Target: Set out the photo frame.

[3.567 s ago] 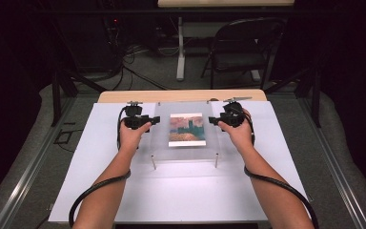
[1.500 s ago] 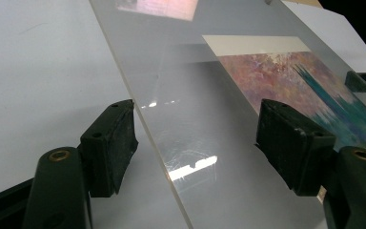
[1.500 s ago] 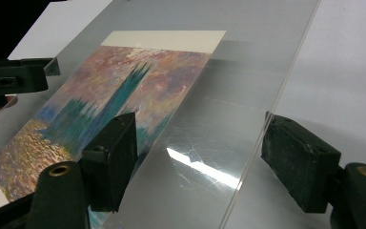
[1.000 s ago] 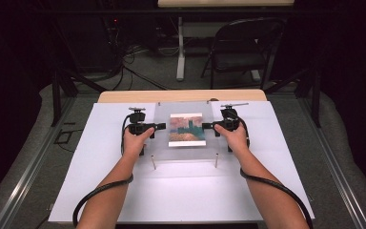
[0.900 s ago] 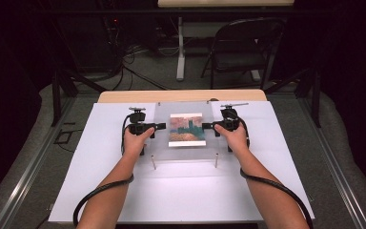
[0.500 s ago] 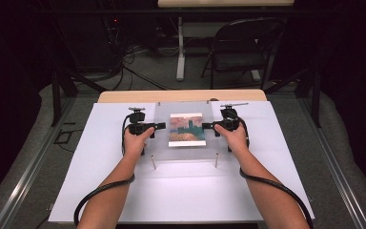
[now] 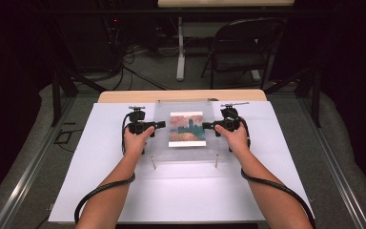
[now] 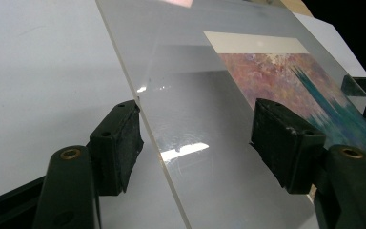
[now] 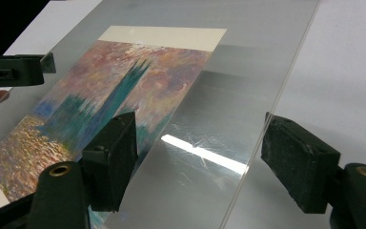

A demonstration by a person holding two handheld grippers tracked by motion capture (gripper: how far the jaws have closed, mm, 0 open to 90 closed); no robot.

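- Clear plastic sheet (image 7: 183,131) sits raised on small posts over a painted print (image 7: 187,129), mid-table.
- Left gripper (image 8: 198,143) and right gripper (image 9: 205,160) straddle its side edges, jaws open, not clamped.
- Uneven closing could tilt the sheet, slide it off its posts, or shift the print.

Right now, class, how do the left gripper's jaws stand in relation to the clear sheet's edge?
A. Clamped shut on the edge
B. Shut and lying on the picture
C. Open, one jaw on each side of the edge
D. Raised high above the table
C: in the left gripper view the left gripper has its jaws apart, and the edge of the clear acrylic sheet runs between them.
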